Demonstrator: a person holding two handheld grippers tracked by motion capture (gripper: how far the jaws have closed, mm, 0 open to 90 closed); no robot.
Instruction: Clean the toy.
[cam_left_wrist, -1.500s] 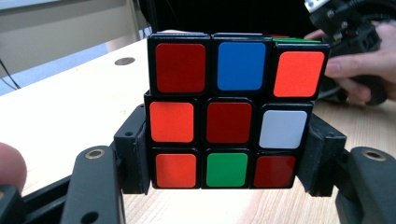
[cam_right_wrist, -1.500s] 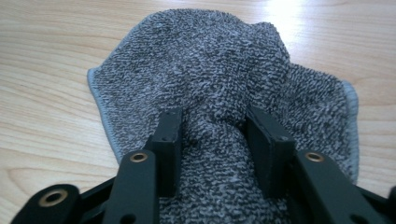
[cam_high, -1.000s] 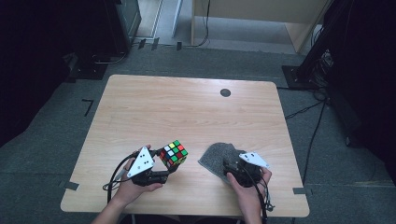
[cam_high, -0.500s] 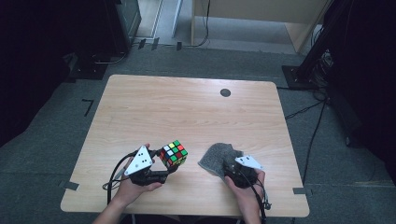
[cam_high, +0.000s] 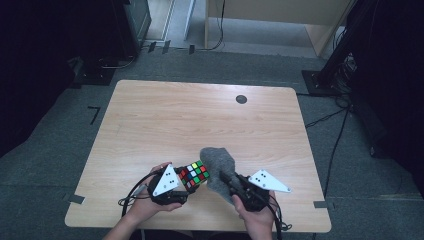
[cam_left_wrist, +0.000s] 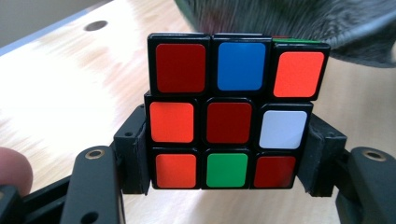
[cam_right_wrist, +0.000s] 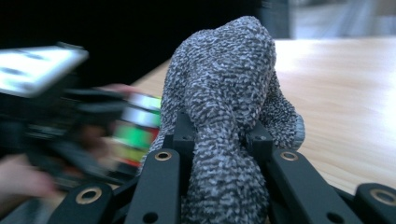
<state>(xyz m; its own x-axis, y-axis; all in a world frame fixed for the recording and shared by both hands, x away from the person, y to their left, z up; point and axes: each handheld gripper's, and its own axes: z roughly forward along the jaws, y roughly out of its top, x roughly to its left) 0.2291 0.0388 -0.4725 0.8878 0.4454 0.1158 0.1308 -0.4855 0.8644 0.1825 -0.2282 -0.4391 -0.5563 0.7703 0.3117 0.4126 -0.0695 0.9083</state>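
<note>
Most of the desk is bare wood, so a hand could slide freely over the far half and both sides. Only a small dark round spot sits flat at the far right. Near the front edge, the cube and the grey cloth crowd close together, leaving hardly any gap between them.

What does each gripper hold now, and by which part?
The left gripper clamps the puzzle cube by two opposite side faces, low down. The right gripper, jaws just closing, pinches the grey cloth at a bunched fold.
</note>
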